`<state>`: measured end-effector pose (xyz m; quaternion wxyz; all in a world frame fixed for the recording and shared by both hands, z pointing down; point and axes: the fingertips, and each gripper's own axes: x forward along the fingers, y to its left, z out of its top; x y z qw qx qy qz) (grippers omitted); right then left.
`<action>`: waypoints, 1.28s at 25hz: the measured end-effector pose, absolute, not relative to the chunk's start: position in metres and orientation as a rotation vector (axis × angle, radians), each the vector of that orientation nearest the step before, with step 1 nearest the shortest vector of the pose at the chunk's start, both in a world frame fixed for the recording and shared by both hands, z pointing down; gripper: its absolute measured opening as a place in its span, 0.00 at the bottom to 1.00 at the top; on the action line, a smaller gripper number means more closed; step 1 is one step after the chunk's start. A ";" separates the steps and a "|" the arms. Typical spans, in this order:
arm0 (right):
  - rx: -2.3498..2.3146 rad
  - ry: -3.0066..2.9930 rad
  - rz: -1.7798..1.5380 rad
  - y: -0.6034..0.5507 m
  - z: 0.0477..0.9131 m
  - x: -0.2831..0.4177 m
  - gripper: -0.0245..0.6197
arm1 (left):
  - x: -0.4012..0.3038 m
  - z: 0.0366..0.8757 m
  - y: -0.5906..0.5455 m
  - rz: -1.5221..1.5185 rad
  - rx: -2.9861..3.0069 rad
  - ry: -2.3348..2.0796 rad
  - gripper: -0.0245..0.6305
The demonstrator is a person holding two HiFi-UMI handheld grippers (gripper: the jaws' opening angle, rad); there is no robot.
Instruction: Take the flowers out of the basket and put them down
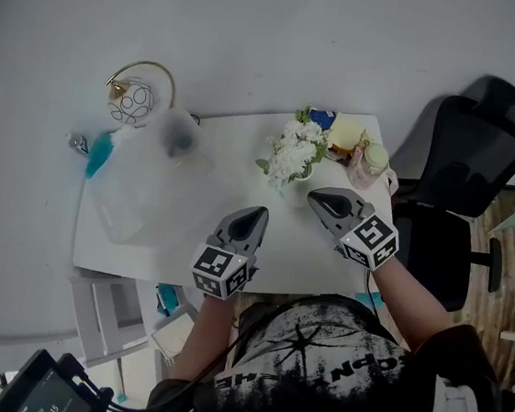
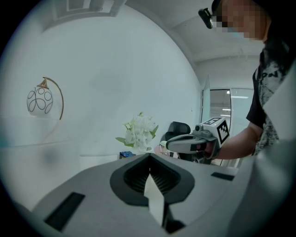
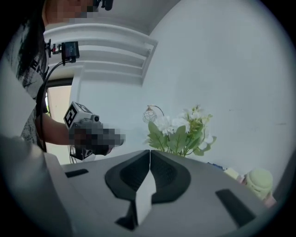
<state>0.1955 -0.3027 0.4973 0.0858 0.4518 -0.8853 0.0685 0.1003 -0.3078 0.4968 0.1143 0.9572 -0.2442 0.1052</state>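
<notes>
A bunch of white flowers with green leaves (image 1: pixel 293 154) stands upright near the far right of the white table (image 1: pixel 188 248). What holds their base I cannot make out. My left gripper (image 1: pixel 260 213) hovers over the table's front middle, short of the flowers, with its jaws closed together and nothing between them. My right gripper (image 1: pixel 314 196) sits just right of and below the flowers, also shut and empty. The flowers (image 2: pixel 138 132) show ahead in the left gripper view and close ahead as flowers (image 3: pixel 182 129) in the right gripper view.
Behind the flowers lie a blue item (image 1: pixel 321 117), a yellow block (image 1: pixel 344 132) and a pale green-lidded jar (image 1: pixel 375 157). A wire-ball lamp (image 1: pixel 136 99) stands at the far left. A black office chair (image 1: pixel 468 178) is at the table's right.
</notes>
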 end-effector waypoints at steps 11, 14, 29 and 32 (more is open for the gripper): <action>1.330 -2.633 0.324 -0.286 0.501 0.200 0.07 | 0.095 0.499 -0.302 0.352 2.823 -0.755 0.05; 1.304 -2.644 0.349 -0.287 0.505 0.199 0.07 | 0.095 0.501 -0.302 0.360 2.821 -0.760 0.05; 1.246 -2.594 0.243 -0.286 0.510 0.188 0.06 | 0.101 0.512 -0.298 0.416 2.833 -0.737 0.05; 1.247 -2.595 0.243 -0.286 0.513 0.187 0.06 | 0.100 0.515 -0.297 0.426 2.835 -0.735 0.05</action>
